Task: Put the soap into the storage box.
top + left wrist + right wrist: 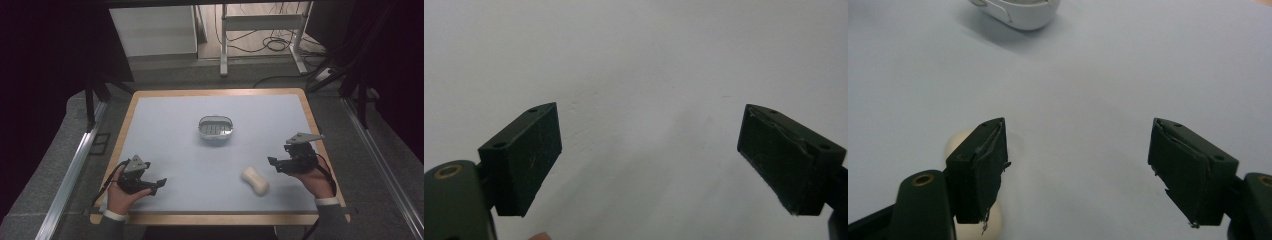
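A cream, peanut-shaped soap bar (255,181) lies on the pale blue mat (175,145) at the front right. An oval silver dish (215,129) with a slotted floor stands near the mat's middle. My right gripper (276,164) hovers just right of the soap, open and empty. In the right gripper view its jaws stand wide apart (1078,160); the soap (957,142) peeks out behind the left jaw, and the dish (1018,12) sits at the top edge. My left gripper (158,184) is at the front left, open (649,155) over bare mat.
The mat lies on a wood-edged table (310,107). Metal rails (70,170) run along both sides. Beyond the far edge are a white cabinet (155,30), a desk frame (260,22) and loose cables on the floor.
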The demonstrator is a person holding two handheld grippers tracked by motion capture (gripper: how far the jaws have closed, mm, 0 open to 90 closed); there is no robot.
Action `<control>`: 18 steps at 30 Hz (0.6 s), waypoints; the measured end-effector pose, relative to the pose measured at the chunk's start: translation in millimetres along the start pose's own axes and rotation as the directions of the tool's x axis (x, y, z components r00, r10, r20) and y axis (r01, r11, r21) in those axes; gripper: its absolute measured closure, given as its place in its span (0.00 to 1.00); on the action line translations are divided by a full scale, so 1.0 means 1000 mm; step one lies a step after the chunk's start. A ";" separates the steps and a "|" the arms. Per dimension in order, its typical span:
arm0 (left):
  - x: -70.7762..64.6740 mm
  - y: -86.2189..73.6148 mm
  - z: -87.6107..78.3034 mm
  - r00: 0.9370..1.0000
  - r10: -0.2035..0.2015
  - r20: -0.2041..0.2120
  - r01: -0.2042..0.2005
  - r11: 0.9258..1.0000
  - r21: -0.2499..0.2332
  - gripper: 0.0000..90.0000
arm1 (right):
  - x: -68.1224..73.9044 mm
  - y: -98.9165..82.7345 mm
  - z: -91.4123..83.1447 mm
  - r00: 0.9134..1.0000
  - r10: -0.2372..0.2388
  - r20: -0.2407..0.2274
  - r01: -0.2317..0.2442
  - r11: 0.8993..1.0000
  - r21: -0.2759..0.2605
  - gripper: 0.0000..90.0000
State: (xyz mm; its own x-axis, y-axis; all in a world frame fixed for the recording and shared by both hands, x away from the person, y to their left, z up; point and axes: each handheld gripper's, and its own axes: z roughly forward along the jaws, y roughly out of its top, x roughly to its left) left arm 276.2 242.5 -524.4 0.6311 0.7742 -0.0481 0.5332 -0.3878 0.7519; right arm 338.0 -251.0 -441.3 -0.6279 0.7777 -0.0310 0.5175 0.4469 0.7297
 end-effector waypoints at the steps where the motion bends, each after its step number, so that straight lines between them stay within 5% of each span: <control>1: 0.000 0.000 0.000 1.000 -0.001 0.000 0.001 1.000 -0.001 0.12 | 0.002 0.002 0.000 1.000 -0.004 0.002 0.004 1.000 0.006 0.27; 12: 0.001 0.000 -0.002 1.000 0.001 -0.003 -0.001 1.000 -0.001 0.12 | 0.012 0.010 0.010 1.000 -0.030 -0.010 0.030 0.997 0.076 0.26; 18: 0.001 0.000 -0.003 1.000 0.001 -0.004 -0.001 1.000 -0.004 0.12 | 0.026 0.011 0.020 0.997 -0.058 -0.054 0.065 0.990 0.124 0.26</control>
State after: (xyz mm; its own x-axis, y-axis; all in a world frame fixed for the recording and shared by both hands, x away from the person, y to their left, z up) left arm 275.2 244.5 -522.9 0.6293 0.7759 -0.0453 0.5307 -0.3864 0.7544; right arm 339.2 -217.2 -447.7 -0.6875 0.7253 -0.0364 0.5438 0.5474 0.6361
